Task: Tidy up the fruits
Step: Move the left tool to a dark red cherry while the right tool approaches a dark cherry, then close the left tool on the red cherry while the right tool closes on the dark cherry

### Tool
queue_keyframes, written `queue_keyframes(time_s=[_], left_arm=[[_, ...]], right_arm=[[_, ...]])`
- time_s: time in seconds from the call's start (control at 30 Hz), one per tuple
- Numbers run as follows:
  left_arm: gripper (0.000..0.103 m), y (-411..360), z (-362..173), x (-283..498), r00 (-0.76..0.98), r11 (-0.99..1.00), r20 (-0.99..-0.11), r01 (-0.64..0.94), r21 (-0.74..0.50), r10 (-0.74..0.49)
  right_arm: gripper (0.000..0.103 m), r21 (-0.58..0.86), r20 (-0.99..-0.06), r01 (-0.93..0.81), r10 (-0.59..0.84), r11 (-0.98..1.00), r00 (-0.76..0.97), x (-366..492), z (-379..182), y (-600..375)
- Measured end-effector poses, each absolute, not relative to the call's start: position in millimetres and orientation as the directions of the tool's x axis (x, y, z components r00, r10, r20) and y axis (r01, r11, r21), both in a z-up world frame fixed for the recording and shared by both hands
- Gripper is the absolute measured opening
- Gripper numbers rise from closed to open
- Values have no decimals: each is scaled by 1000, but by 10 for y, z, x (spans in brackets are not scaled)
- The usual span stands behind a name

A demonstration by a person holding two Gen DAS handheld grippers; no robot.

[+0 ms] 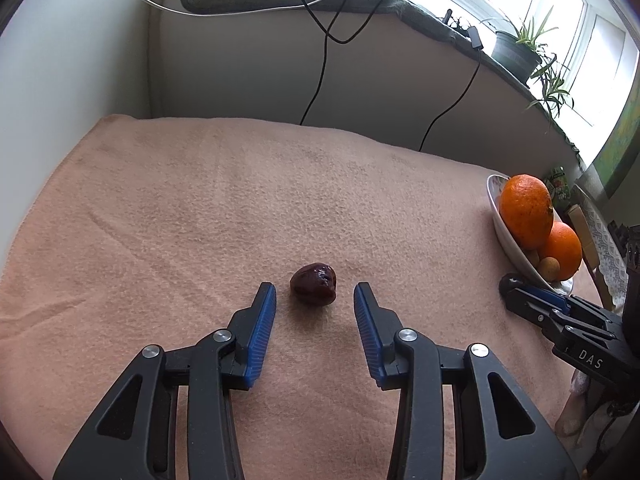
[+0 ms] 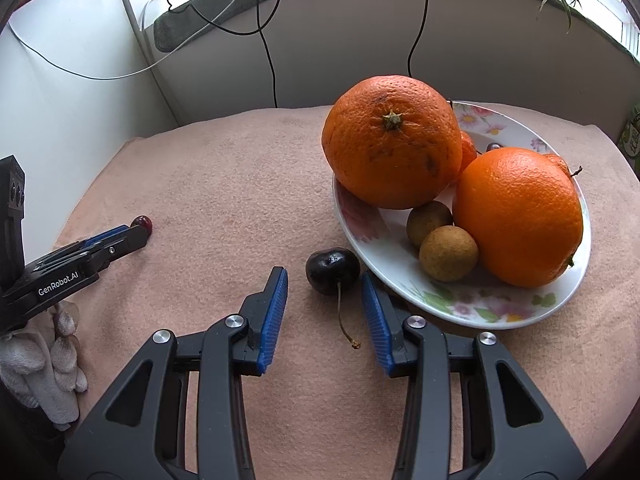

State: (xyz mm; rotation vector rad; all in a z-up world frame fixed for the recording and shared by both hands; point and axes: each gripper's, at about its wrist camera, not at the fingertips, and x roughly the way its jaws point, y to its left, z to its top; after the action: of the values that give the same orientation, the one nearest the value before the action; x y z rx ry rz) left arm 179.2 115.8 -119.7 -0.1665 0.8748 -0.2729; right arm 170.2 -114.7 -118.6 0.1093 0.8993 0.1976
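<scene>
Two grippers tilt down over the bench. The left gripper [image 1: 315, 294] has its fingers apart around a dark red cherry [image 1: 313, 283], not touching. The right gripper [image 2: 324, 280] likewise brackets a black cherry [image 2: 333, 271] beside the plate [image 2: 460, 300].

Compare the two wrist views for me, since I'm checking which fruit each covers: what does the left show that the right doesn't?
Left wrist only: the stemless dark red cherry seen whole, just ahead of the open left hand-held gripper.

Right wrist only: a black cherry with its stem between the open right hand-held gripper fingers, and a gloved hand.

Both: the plate, two oranges, the peach towel.
</scene>
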Motion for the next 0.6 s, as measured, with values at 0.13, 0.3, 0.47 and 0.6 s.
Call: queue_keyframes(time_s=[0.13,0.3,0.47,0.6], left_arm=[[39,1135,-1202,1827,605,953,-738,164,-253,-300],[39,1098,-1206,1885,597,956,-747,170,-238,-292],[28,1107,-1218,1890,602,959,-747,159,-234,-282],[23,1075,-1213,1875,608,961,-744,161,-225,-276]], right_arm=[[38,178,-764,-125,218,976,608,1724,-1191,-1125],[36,188,-761,-124,224,974,609,1752,-1196,-1124],[30,194,-761,-123,228,973,607,1750,-1215,-1141],[29,208,-755,-128,242,970,609,1746,-1222,-1157]])
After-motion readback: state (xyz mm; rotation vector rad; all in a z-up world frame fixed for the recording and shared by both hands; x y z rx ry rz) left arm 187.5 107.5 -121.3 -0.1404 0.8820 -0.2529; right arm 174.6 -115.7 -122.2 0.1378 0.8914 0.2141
